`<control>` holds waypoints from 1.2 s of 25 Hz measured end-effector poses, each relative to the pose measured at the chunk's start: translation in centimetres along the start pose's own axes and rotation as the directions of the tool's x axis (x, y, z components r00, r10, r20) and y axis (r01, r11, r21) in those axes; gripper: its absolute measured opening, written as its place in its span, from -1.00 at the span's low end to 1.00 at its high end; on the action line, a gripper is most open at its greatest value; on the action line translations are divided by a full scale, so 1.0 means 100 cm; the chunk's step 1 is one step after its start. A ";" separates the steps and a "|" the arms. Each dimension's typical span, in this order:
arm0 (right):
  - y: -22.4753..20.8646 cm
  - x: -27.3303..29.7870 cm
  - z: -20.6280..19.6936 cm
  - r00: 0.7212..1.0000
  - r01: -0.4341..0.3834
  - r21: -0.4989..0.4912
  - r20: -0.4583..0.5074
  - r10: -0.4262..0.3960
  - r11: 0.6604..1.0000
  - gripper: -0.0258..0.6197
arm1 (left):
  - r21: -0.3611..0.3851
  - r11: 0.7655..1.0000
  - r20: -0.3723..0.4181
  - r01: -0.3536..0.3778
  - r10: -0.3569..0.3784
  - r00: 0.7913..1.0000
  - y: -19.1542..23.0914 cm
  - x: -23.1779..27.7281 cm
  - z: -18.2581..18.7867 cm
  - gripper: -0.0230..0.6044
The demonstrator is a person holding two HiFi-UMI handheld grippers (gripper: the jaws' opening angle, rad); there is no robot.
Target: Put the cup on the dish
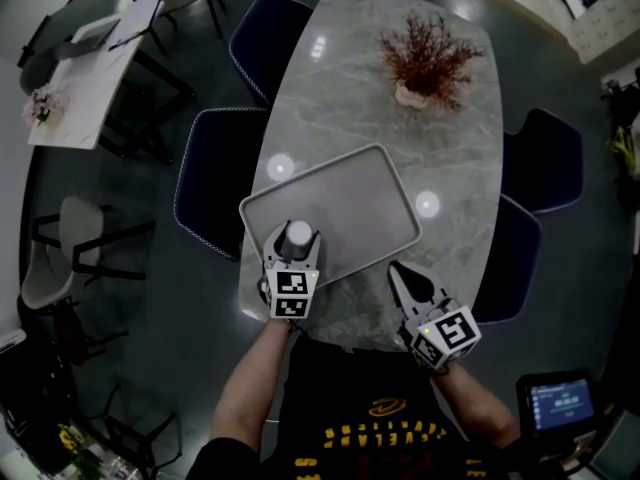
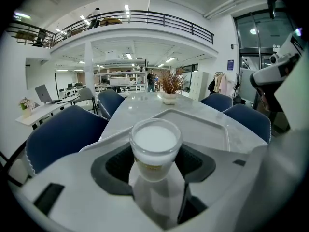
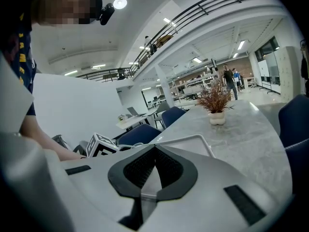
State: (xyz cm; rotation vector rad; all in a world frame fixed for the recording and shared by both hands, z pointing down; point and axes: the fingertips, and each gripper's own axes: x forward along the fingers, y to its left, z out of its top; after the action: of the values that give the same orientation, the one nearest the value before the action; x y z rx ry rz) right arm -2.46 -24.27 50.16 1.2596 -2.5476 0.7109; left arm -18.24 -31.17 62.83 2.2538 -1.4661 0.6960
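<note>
left gripper: jaws clamped on the cup, which is upright with a white top
cup vs dish: over near-left corner of tray; bare tray lies ahead and right; touching or lifted, can't tell
right gripper: jaws together, empty, off tray's near-right corner
next move, my guess: short push forward, then lower

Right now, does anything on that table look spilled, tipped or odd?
Nothing is spilled or damaged. The cup stands upright in the left gripper, at the near edge of the tray. The only oddity is that the tray lies askew to the edges of the table.
</note>
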 end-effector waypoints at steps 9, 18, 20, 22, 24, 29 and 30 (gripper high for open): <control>0.003 0.001 -0.009 1.000 0.003 0.010 -0.020 -0.003 1.000 -0.91 | -0.012 1.000 -0.006 0.000 0.000 1.000 0.001 0.012 -0.004 -0.10; 0.002 0.003 -0.012 1.000 0.007 0.012 -0.024 -0.007 1.000 -0.91 | -0.029 1.000 -0.014 -0.009 0.009 1.000 0.004 0.014 -0.011 -0.10; 0.002 0.003 -0.014 1.000 0.007 0.019 -0.028 -0.007 1.000 -0.91 | -0.030 0.999 -0.011 -0.011 0.011 1.000 0.004 0.014 -0.011 -0.10; 0.004 0.002 -0.016 0.999 0.006 0.022 -0.033 -0.005 1.000 -0.91 | -0.030 0.999 -0.010 -0.011 0.011 1.000 0.003 0.013 -0.011 -0.10; 0.005 0.001 -0.019 0.999 0.003 0.023 -0.036 -0.002 1.000 -0.91 | -0.025 1.000 -0.007 -0.012 0.012 1.000 0.003 0.014 -0.011 -0.10; 0.005 -0.002 -0.020 0.999 0.001 0.023 -0.035 0.000 1.000 -0.91 | -0.026 0.999 0.006 -0.022 0.022 1.000 0.004 0.014 -0.010 -0.10; 0.005 -0.003 -0.019 0.999 0.001 0.022 -0.034 -0.001 1.000 -0.91 | -0.025 0.999 0.006 -0.023 0.024 1.000 0.004 0.014 -0.010 -0.10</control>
State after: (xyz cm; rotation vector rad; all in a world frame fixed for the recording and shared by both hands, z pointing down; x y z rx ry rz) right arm -2.76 -22.83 51.55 1.2448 -2.5188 0.7561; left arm -18.30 -31.83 64.45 2.2257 -1.4986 0.6740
